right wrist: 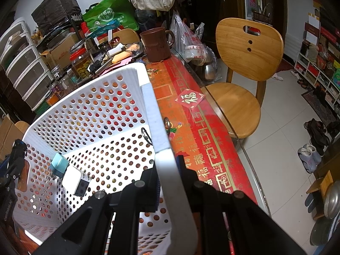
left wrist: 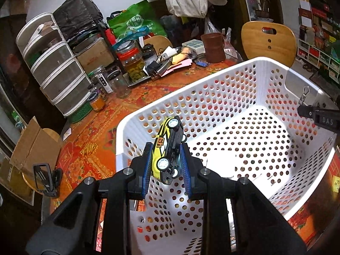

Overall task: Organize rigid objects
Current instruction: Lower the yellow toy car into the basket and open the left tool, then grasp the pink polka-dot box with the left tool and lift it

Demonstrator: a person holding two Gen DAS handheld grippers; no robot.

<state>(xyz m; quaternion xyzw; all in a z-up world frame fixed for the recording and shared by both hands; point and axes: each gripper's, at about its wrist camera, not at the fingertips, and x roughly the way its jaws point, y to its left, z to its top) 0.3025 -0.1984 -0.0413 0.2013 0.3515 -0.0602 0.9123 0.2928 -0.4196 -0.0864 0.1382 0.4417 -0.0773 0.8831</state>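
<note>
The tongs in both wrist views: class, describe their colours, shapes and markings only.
The left tongs are black angular frames with silver bolt heads and two ribbed blue pads. The right tongs share that black frame and those silver bolts. Seen across the basket, they carry white letters "DAS".

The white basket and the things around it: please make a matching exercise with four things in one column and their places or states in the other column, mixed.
Things:
1. toy car
2. white charger cube
3. brown mug
4. right hand-held gripper

Places or states:
a. on the table behind the basket
b. clamped on the basket rim
c. lying on the basket floor
d. held in the left hand-held gripper

Pairs: 1-d, 2-c, 3-a, 4-b
</note>
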